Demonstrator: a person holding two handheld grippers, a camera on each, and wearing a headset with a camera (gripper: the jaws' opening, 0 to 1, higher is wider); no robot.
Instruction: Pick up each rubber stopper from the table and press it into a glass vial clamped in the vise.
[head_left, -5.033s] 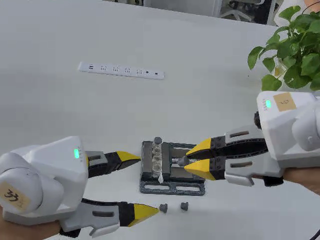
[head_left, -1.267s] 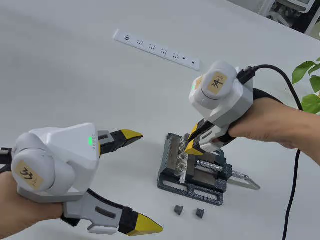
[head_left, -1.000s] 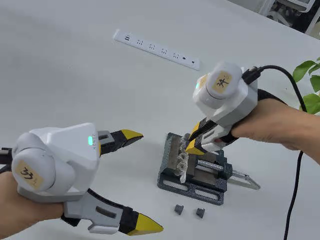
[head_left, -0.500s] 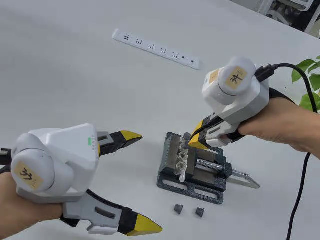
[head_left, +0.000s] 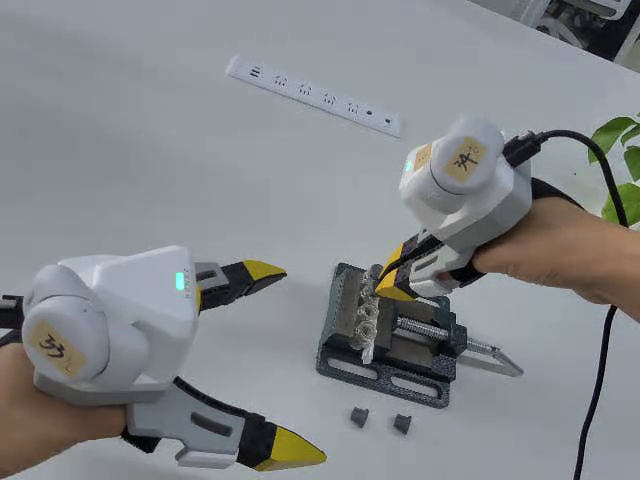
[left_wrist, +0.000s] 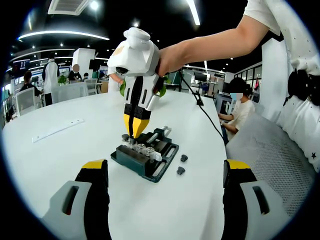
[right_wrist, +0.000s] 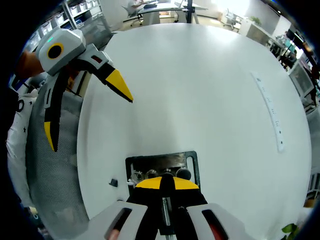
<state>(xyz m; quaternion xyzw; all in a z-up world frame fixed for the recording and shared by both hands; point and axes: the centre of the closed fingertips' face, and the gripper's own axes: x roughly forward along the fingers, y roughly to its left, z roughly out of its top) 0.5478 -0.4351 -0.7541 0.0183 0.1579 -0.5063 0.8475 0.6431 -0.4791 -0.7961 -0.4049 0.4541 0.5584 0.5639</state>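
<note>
The right tool (head_left: 386, 284), jaws together, points down at the glass vials (head_left: 362, 322) in the vise (head_left: 372, 371); the left tool (head_left: 288, 362) gapes open near two loose rubber stoppers (head_left: 359, 416).

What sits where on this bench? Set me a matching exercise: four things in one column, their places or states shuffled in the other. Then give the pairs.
1. power strip
2. vise
3. loose stoppers
4. right gripper

A. jaws shut, tips down over the glass vials
B. on the table, on the near side of the vise
C. lying flat on the far part of the table
D. clamps a row of glass vials

Pairs: 1-C, 2-D, 3-B, 4-A
</note>
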